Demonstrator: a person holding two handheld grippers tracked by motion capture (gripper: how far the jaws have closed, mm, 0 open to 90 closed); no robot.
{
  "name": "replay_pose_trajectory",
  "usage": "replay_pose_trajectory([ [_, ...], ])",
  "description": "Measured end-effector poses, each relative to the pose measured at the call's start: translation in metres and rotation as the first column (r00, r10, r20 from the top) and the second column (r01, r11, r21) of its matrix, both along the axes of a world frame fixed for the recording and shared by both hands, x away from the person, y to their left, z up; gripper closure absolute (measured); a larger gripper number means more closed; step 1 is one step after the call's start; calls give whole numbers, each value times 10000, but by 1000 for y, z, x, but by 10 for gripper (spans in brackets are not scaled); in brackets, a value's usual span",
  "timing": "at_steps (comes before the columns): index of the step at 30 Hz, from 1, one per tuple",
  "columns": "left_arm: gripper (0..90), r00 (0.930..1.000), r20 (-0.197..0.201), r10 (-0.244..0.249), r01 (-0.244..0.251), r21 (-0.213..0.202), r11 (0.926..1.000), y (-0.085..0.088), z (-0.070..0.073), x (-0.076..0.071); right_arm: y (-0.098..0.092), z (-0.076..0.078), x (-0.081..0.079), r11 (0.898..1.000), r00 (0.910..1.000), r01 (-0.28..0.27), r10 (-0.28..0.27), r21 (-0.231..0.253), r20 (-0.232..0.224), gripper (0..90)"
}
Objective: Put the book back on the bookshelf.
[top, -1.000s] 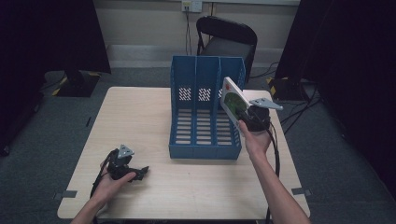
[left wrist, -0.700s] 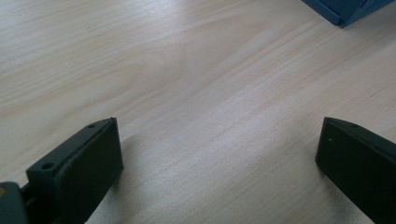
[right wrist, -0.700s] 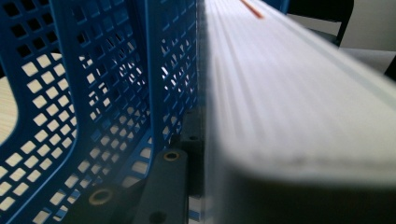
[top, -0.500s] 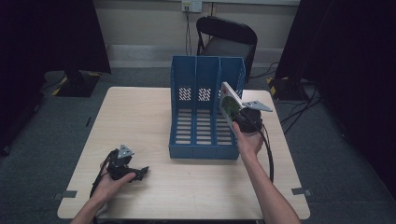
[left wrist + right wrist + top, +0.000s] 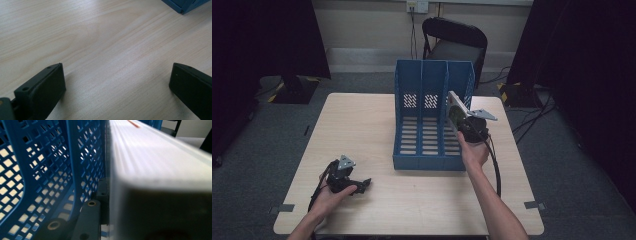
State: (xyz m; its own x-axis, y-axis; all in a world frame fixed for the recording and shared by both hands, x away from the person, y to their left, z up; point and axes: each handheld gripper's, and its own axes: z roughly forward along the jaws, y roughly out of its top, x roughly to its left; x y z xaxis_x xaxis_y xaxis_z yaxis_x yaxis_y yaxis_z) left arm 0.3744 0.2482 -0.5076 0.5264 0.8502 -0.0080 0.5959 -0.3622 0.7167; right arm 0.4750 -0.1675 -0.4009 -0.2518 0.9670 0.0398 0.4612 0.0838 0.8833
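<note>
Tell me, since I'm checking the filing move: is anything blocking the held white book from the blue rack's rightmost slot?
Nothing visible blocks it. The right claw holds the flat white book tilted at the blue slotted plastic file rack, whose rightmost slot looks empty.

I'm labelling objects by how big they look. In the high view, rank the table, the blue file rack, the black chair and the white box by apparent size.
1. table
2. blue file rack
3. black chair, farther off and partly hidden, so unsure
4. white box, in the right gripper

white box point(image 5: 160, 170) blurred, its far end cut off; right hand-held gripper point(image 5: 100, 202) mostly hidden
</note>
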Motion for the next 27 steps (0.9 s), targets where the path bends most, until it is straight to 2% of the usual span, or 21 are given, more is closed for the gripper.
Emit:
replay_pose_trajectory([
  [15, 0, 10000, -1, -4, 4, 1, 10000, 0, 0, 0, 3, -10, 8, 9989, 9989, 422, -426, -205, -170, 764],
  [21, 0, 10000, 0, -3, 3, 2, 10000, 0, 0, 0, 6, -16, 13, 9973, 9978, 550, -567, -497, -355, 764],
  [25, 0, 10000, -2, -2, 2, 1, 10000, 0, 0, 0, 6, -16, 14, 9967, 9969, 631, -653, -510, -438, 763],
  [27, 0, 10000, -1, -5, 5, 3, 10000, 0, 0, 0, 7, -17, 16, 9964, 9958, 627, -663, -567, -634, 763],
])
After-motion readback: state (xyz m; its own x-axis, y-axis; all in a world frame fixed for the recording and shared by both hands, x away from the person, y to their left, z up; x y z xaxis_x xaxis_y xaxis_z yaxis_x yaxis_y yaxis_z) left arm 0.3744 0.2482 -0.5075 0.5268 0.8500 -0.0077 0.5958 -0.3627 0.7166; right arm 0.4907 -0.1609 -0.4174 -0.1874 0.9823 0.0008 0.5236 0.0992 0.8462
